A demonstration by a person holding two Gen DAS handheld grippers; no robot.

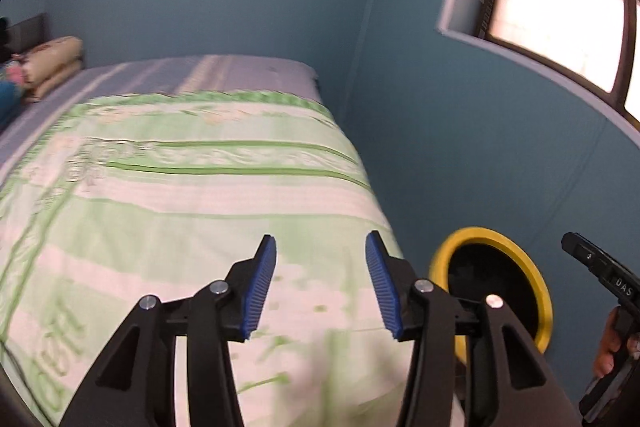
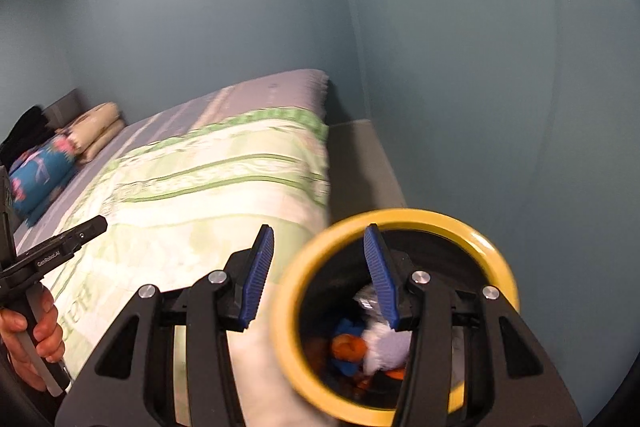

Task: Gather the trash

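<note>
A black bin with a yellow rim (image 2: 400, 215) stands beside the bed and holds crumpled white paper (image 2: 384, 347), an orange scrap (image 2: 348, 345) and a blue scrap (image 2: 348, 327). My right gripper (image 2: 319, 229) hovers open over the bin's left rim, with its right finger above the opening and no pad pressing on anything. My left gripper (image 1: 321, 239) is open and empty over the green and white bedcover (image 1: 180, 187). In the left wrist view the bin (image 1: 480, 233) sits low on the right. No loose trash shows on the bed.
Teal walls close in the bed on the far and right sides. A grey ledge (image 2: 360, 163) runs between bed and wall. Pillows (image 2: 96, 131) and a blue flowered cushion (image 2: 40, 175) lie at the head. A window (image 1: 560, 7) is high on the right. A person's hand (image 2: 36, 331) holds the left gripper's handle.
</note>
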